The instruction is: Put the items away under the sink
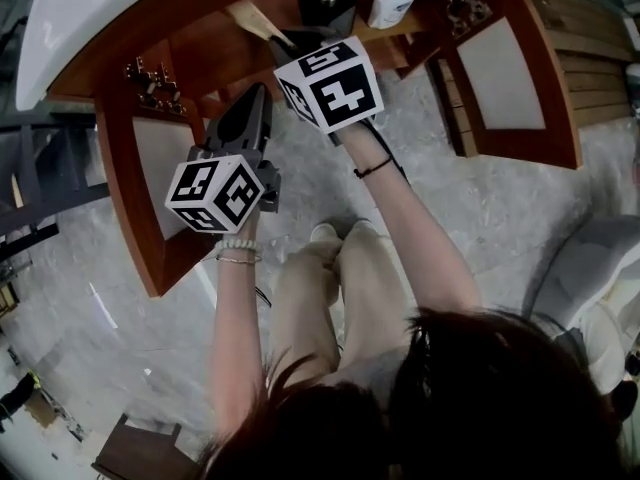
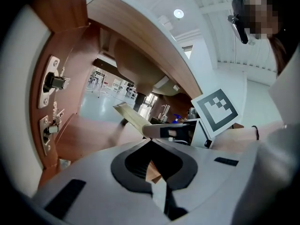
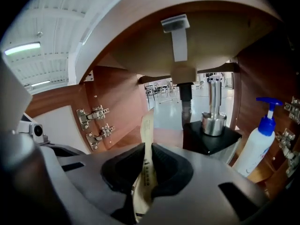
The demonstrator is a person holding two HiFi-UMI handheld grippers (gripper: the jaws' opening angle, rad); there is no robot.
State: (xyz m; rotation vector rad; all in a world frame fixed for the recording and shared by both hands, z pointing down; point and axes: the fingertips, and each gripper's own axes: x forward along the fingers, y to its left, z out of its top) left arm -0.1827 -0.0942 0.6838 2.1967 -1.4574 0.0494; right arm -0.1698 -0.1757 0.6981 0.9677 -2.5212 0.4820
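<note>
Nearest, pinched between the pads of the right claw point(image 3: 146, 146): a thin flat beige packet point(image 3: 147, 128), held edge-up and sticking out past the tips into the cupboard.

Off to that claw's left and lower down: the left claw point(image 2: 151, 142), pressed together at the tips and gripping nothing. Close on its left, an open reddish-brown wooden door point(image 2: 65, 36).

Just beyond the right claw's tips and to their right, on the reddish-brown cupboard floor point(image 3: 164, 135): a black square box with a steel pump on top point(image 3: 213, 132). Farther to that claw's right, near the box: a white plastic bottle with a blue pump head point(image 3: 255, 149).

To the left of the right claw: two metal hinges point(image 3: 96, 123) on the inner face of the other door panel.

Straight ahead, past the packet's far end: a dark drain pipe point(image 3: 186, 100), hanging from the pale underside of the sink basin point(image 3: 140, 55).
</note>
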